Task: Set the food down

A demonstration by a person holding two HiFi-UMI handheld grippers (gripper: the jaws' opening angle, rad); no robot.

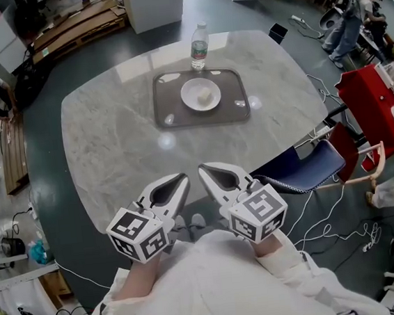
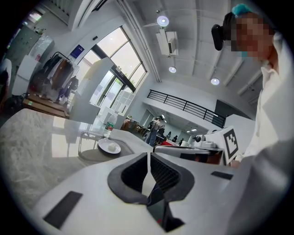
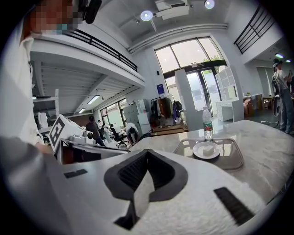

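The food (image 1: 206, 98) is a small, pale cream lump with a blocky shape. It rests on a round white plate (image 1: 187, 90) in the middle of the grey tray (image 1: 171, 114), just off the plate's centre, with nothing touching it.

A capped water bottle (image 1: 199, 47) stands upright toward the far side of the pale marble bench (image 1: 111, 141). At the bench's right edge sits a blue chair (image 1: 310, 169), with a red unit (image 1: 370, 104) beyond it. White cables (image 1: 330, 227) trail across the dark floor (image 1: 238, 16), and wooden pallets (image 1: 78, 26) lie at far left.
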